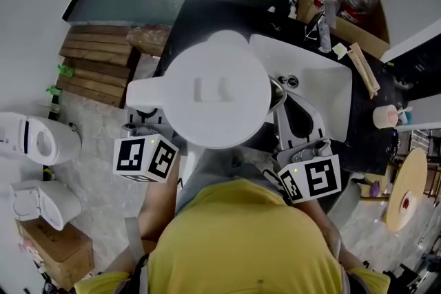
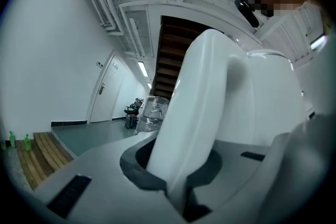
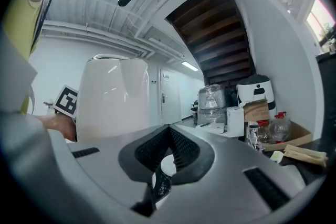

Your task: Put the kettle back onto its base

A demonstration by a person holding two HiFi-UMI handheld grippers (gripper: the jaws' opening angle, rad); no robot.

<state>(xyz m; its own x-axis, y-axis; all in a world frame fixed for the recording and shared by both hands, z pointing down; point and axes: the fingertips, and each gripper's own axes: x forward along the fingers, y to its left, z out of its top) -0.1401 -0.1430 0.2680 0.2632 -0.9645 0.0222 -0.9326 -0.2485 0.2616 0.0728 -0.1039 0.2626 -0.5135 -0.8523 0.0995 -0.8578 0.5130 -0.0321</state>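
**Carrying kettle; not yet docked**

Observed kettle (image 1: 217, 89) at frame centre of the head view, apparently held clear above the left part of the black bench (image 1: 207, 17), just left of the sink (image 1: 324, 89). Found left hand-held gripper (image 2: 178, 176) clenched on its handle (image 2: 210, 102). Found right hand-held gripper (image 3: 168, 157) closed on nothing, just right of the kettle body. Could not make out the base, perhaps hidden beneath the kettle. Judged pickup done, with finding the base, lowering and letting go left. Counted one kettle, two hand-held grippers, one sink, no base in sight.
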